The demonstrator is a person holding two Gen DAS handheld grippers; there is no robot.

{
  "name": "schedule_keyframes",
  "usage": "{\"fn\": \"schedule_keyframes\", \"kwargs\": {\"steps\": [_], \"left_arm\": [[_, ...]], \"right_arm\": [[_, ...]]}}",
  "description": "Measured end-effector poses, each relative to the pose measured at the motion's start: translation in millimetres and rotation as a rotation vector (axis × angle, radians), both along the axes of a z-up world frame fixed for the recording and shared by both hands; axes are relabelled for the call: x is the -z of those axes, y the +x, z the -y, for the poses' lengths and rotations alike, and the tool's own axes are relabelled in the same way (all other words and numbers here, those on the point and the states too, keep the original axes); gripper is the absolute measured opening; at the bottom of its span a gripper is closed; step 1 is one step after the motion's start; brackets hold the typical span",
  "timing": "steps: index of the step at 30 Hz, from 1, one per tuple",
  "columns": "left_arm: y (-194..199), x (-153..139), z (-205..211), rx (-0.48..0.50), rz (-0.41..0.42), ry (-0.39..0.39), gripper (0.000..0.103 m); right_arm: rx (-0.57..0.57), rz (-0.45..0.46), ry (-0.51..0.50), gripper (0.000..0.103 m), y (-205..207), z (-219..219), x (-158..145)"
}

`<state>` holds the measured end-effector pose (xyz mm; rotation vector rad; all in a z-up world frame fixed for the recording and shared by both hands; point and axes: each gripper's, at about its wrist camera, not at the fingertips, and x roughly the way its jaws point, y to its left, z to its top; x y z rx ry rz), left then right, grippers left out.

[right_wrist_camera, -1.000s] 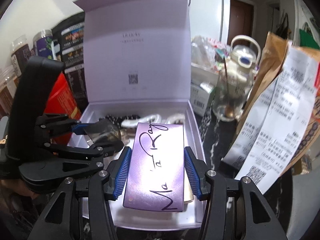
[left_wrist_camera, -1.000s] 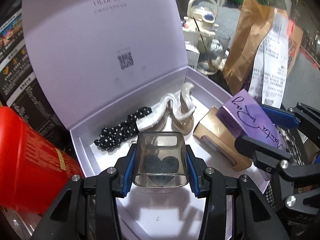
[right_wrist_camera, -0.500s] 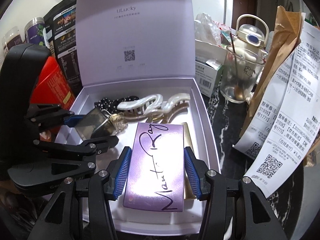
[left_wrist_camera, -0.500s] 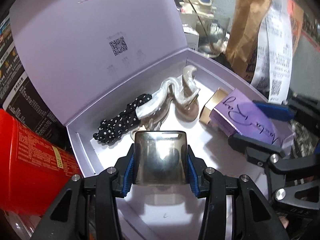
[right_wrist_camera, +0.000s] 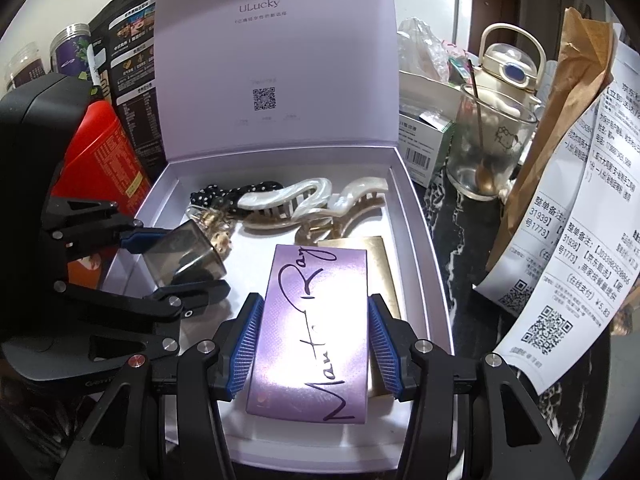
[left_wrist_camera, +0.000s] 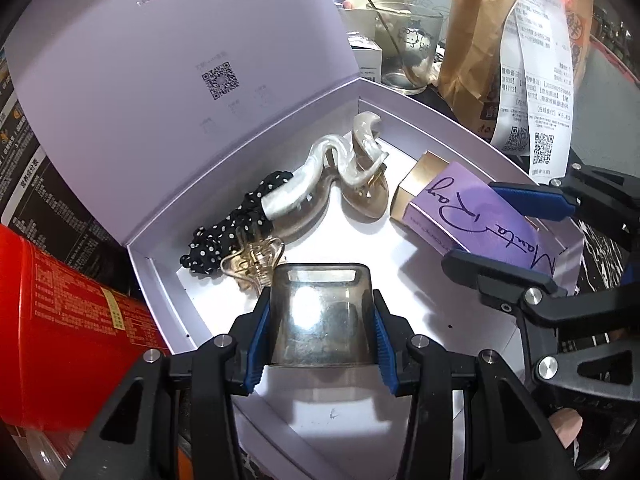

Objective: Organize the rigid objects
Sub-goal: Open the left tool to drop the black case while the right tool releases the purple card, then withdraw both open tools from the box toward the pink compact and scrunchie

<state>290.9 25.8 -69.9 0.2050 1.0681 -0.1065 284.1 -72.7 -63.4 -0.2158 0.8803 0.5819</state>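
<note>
An open lilac gift box (left_wrist_camera: pixel 460 128) (right_wrist_camera: pixel 420 240) has its lid standing up at the back. My left gripper (left_wrist_camera: pixel 320 332) is shut on a smoky clear case (left_wrist_camera: pixel 320 316) (right_wrist_camera: pixel 184 254), low over the box's left front. My right gripper (right_wrist_camera: pixel 312 340) is shut on a purple and gold carton (right_wrist_camera: pixel 312 328) (left_wrist_camera: pixel 476 216), low over the box's right side. Pearly hair claws (left_wrist_camera: pixel 340 176) (right_wrist_camera: pixel 304 200), a polka-dot scrunchie (left_wrist_camera: pixel 232 228) and a small gold clip (left_wrist_camera: pixel 252 264) lie at the back of the box.
A red tin (left_wrist_camera: pixel 60 320) stands left of the box. A glass with a spoon (right_wrist_camera: pixel 488 152), a cream kettle bottle (right_wrist_camera: pixel 512 68), small cartons (right_wrist_camera: pixel 424 140), a brown paper bag (left_wrist_camera: pixel 480 28) and long receipts (right_wrist_camera: pixel 580 220) crowd the right. Dark pouches and jars (right_wrist_camera: pixel 120 60) stand behind left.
Both grippers have moved forward and down into the box with their loads. The clear case has tilted, so its heart mark no longer shows.
</note>
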Motion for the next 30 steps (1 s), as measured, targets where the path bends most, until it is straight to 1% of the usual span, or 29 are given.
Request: {"fn": "schedule_keyframes", "kwargs": {"steps": [5,11,12,13,14,19,22,25,30], "left_arm": [[3,2,4,0.008,-0.01,0.01,0.044],[6,1,0,-0.01,-0.011,-0.013,0.044],[6,1,-1,-0.01,-0.012,-0.016,0.044],[5,0,-3,-0.007,-0.013,-0.019,0.044],[6,-1,-2,-0.005,-0.015,-0.023,0.044],[9,-2,-5,-0.029,-0.024,-0.043,0.045],[8,-9,-9,-0.042,-0.006,-0.045,0.045],[4,-17,-10,-0.044,0.022,-0.048,0.045],[-2,-28,-10,-0.04,0.049,-0.054,0.045]], "right_arm": [[-0.005,-0.001,-0.006,0.052,0,0,1],[-0.001,-0.004,-0.006,0.053,1,0,2],[0.003,-0.005,-0.007,0.054,2,0,2],[0.007,-0.008,-0.008,0.06,2,0,2],[0.011,-0.013,-0.006,0.064,3,0,2],[0.036,-0.023,-0.005,0.066,5,5,0],[0.048,-0.008,-0.006,0.067,4,9,-4],[0.053,0.01,-0.003,0.071,1,12,-11],[0.066,0.039,-0.002,0.071,-2,14,-21]]}}
